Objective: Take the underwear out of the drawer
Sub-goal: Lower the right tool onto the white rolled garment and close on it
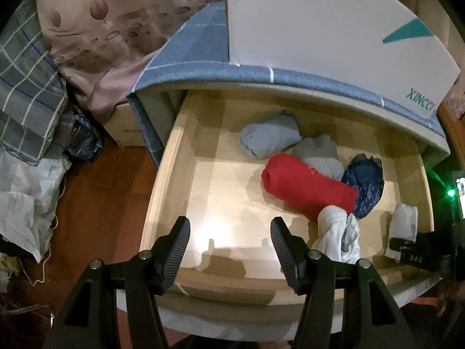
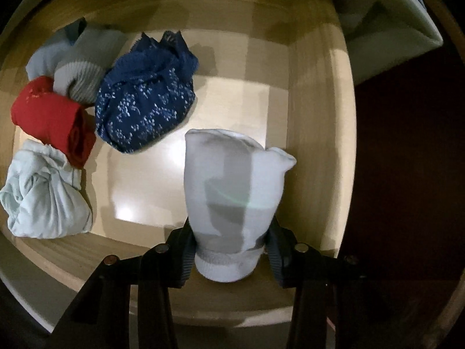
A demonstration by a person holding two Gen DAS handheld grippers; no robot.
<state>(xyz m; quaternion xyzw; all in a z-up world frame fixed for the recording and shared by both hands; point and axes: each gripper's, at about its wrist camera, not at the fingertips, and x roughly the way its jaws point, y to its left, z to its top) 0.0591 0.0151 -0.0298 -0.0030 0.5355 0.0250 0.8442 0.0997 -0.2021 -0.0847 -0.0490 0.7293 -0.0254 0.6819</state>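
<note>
right gripper (image 2: 229,257) jaws clamped on the white roll (image 2: 232,192) in the drawer (image 1: 162,174), right of the red roll (image 1: 305,189). left gripper (image 1: 229,250) jaws open, empty.

The left gripper (image 1: 229,247) points steeply down over the front edge of the drawer (image 1: 162,174), its two black ribbed fingers (image 1: 177,250) standing well apart with nothing between them. The right gripper (image 2: 229,250) points straight down into the drawer near its right front corner; its jaws are pressed against both sides of a rolled white and grey piece of underwear (image 2: 232,192), which stands up between the pads. From the left wrist view the right gripper shows only as a dark body at the drawer's right front edge
</note>
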